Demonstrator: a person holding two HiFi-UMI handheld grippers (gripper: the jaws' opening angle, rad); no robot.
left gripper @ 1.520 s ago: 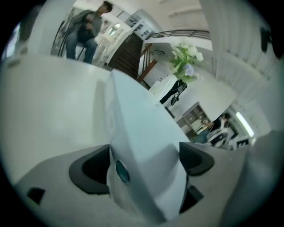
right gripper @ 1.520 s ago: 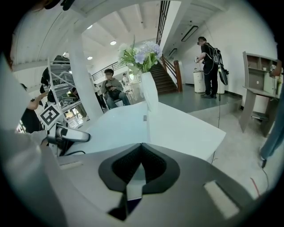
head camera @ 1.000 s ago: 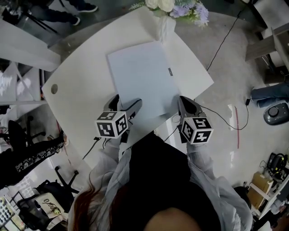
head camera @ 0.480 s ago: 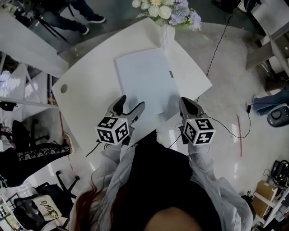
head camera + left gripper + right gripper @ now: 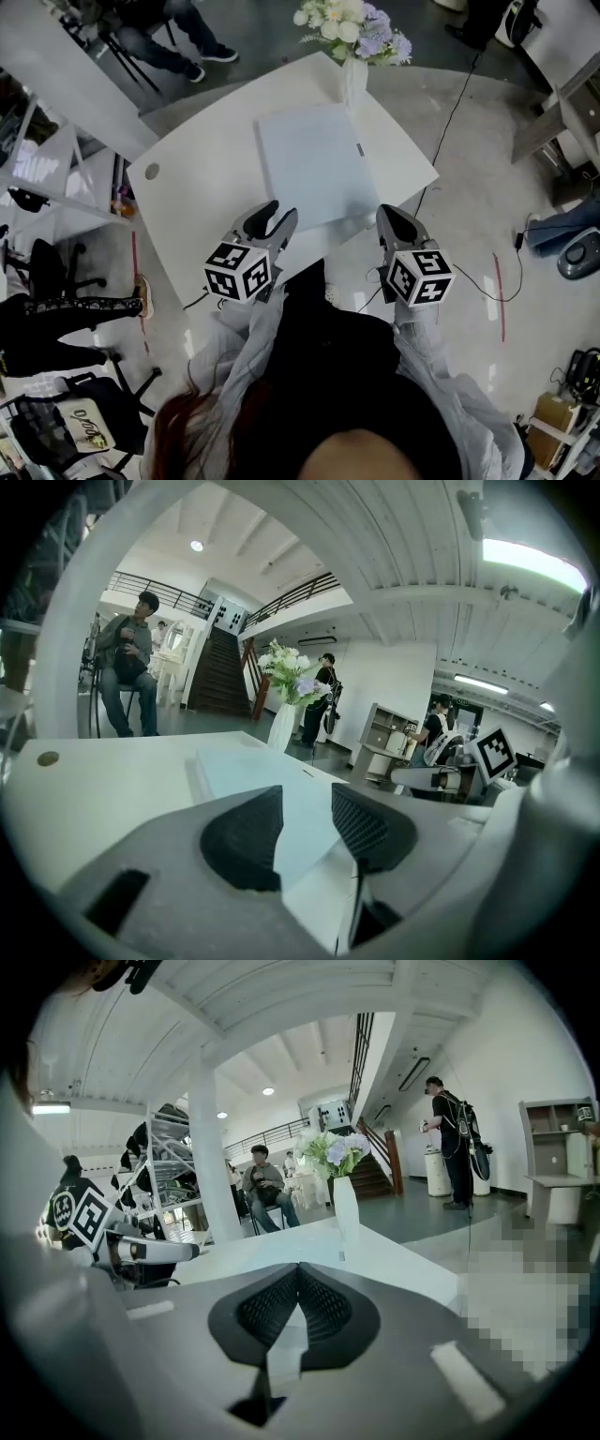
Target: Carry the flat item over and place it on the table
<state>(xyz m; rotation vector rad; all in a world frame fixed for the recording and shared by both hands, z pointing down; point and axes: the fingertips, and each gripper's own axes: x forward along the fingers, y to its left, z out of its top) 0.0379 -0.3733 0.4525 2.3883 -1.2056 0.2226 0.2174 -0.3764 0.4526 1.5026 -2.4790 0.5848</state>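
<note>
The flat item (image 5: 311,167), a pale blue-white rectangular slab, lies flat on the white table (image 5: 192,202) near the vase. My left gripper (image 5: 275,221) hovers at the table's near edge, just short of the item's near left corner. Its jaws are closing, and the pads touch nothing. In the left gripper view the flat item (image 5: 246,766) shows through the gap of the left gripper (image 5: 307,806), lying on the table beyond. My right gripper (image 5: 395,223) hangs off the table's near right edge, shut and empty. In its own view the right gripper (image 5: 298,1286) has its pad tips together.
A white vase of flowers (image 5: 354,37) stands at the table's far edge, just behind the item. A round hole (image 5: 150,172) marks the table's left corner. Cables (image 5: 469,272) trail over the floor on the right. People sit and stand further off in the room.
Both grippers have drawn back from the flat item, which stays on the table and now sits farther from me. The left jaws have narrowed a good deal.
</note>
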